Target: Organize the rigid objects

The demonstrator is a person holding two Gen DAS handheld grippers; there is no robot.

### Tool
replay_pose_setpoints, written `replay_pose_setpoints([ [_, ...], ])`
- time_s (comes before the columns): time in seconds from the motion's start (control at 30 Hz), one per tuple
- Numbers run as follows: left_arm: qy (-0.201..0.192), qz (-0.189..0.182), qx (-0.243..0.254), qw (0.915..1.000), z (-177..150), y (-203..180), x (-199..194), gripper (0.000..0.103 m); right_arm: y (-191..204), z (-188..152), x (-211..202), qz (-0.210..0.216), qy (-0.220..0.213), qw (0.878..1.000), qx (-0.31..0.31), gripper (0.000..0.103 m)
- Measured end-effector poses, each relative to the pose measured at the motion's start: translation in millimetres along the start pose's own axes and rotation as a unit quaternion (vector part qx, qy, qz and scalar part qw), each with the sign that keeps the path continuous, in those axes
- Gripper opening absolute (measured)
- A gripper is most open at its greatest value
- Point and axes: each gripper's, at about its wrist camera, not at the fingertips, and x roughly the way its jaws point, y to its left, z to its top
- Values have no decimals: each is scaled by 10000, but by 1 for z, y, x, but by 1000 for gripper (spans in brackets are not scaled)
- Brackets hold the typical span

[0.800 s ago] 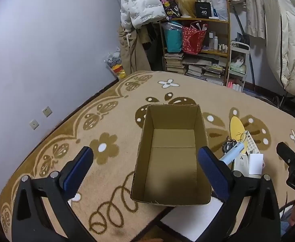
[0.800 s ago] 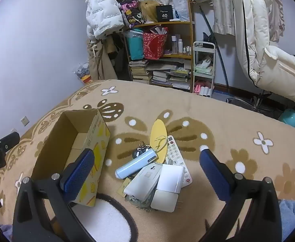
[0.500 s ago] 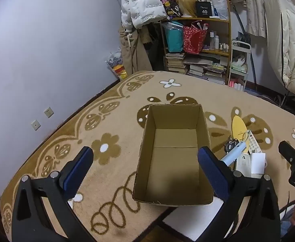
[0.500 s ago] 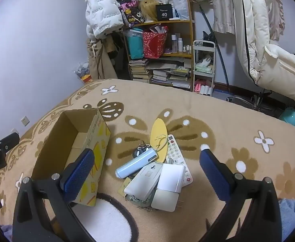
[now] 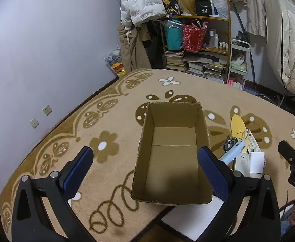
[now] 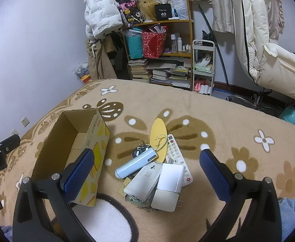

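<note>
An empty open cardboard box (image 5: 173, 153) sits on the patterned carpet; it also shows in the right wrist view (image 6: 70, 145). Right of it lies a pile of objects: a light blue tube (image 6: 136, 163), a yellow oval board (image 6: 158, 139), a white remote (image 6: 175, 153), keys (image 6: 140, 150), white boxes (image 6: 144, 181) and a white charger (image 6: 164, 200). My left gripper (image 5: 145, 167) is open and empty above the box's near end. My right gripper (image 6: 147, 169) is open and empty above the pile.
A cluttered shelf (image 6: 163, 48) with books, bags and bottles stands at the far wall, with hanging coats (image 6: 101, 14) beside it. A white round patch of rug (image 6: 105, 219) lies near me. A white quilt (image 6: 268, 46) hangs at the right.
Both grippers have drifted only slightly; the box sits a little farther right in the left wrist view. Nothing was taken hold of or let go.
</note>
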Motion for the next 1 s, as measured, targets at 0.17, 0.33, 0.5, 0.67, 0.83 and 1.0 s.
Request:
replay_pose_setpoints([
  [0.17,32,2,1,10000,0,1,0,102,1,-5,6,12,19,10000,-16,103],
  [0.33,48,24,21,10000,0,2,1,102,0,-6,8,-1,19,10000,-12,103],
  [0.5,4,-79,32,10000,0,2,0,102,1,-6,8,-5,21,10000,-22,103],
  [0.67,46,-5,97,9999,0,1,2,102,1,-8,11,10,46,10000,-20,103],
  [0.83,9,39,84,10000,1,2,2,102,3,-7,10,3,38,10000,-19,103],
  [1.0,39,41,77,10000,2,1,2,102,3,-8,11,19,48,10000,-21,103],
])
